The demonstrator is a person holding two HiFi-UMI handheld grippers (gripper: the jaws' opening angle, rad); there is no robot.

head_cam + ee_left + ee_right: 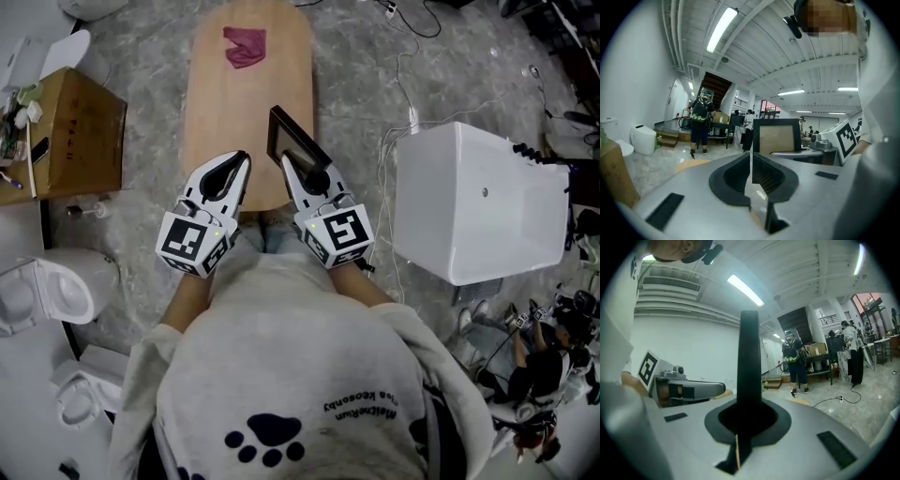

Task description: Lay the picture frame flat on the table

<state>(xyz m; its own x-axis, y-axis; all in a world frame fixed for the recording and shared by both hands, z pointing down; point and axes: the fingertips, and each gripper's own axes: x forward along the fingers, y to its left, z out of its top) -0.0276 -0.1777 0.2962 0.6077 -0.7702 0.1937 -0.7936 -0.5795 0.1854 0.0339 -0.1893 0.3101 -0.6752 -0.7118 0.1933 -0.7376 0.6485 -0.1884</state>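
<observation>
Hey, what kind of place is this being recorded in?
Probably an open-plan workshop or test lab rather than a home. Loose cables trail over the stone-look floor, a toilet stands out in the open, and people gather by desks under ceiling strip lights.

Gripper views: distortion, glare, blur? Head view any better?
Left gripper view: strong fisheye, dark corners, ceiling light blown out. Right gripper view: same fisheye; picture frame reads as a dark edge-on silhouette. Head view: sharp, evenly lit.
</observation>
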